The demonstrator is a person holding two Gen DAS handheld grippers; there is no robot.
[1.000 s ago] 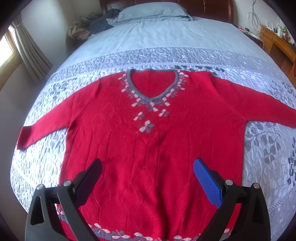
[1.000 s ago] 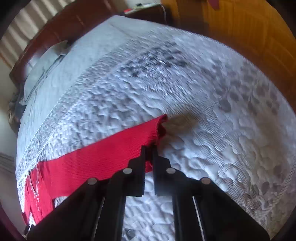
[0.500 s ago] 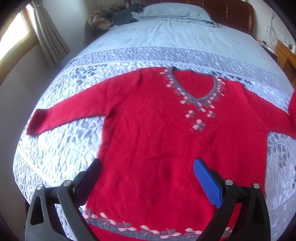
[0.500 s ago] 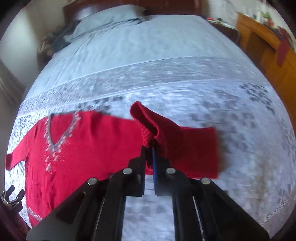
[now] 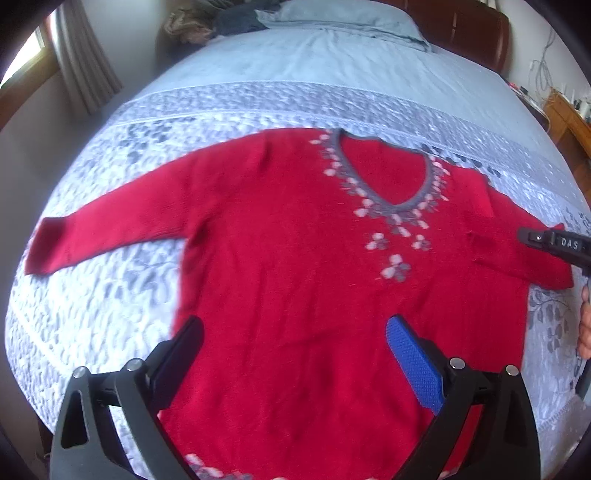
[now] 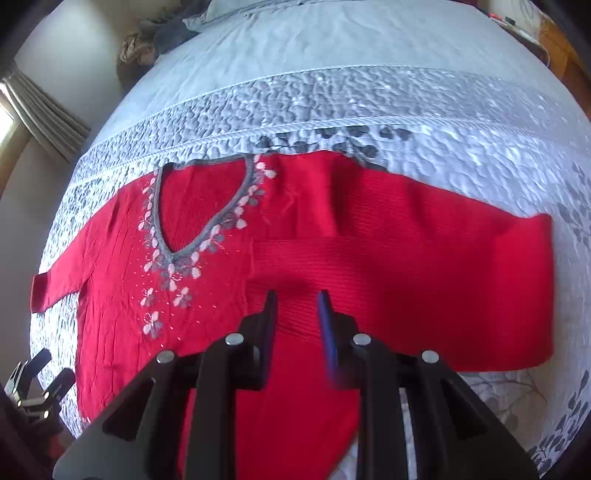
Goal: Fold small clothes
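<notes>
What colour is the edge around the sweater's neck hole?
Grey, on the red sweater; its neckline trim shows best in the right wrist view.

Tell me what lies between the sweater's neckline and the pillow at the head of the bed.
Only bedding, per the left wrist view: past the red sweater's neckline comes the gray leaf-patterned quilt band, then plain blue sheet up to the pillow.

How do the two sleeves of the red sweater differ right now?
The left-side sleeve of the red knitted sweater lies stretched straight out over the grey quilted bedspread, single layer. The right-side sleeve is doubled back toward the body, cuff near the chest. The right gripper hangs open over the right-side one; nothing is near the other. Both lie flat.
</notes>
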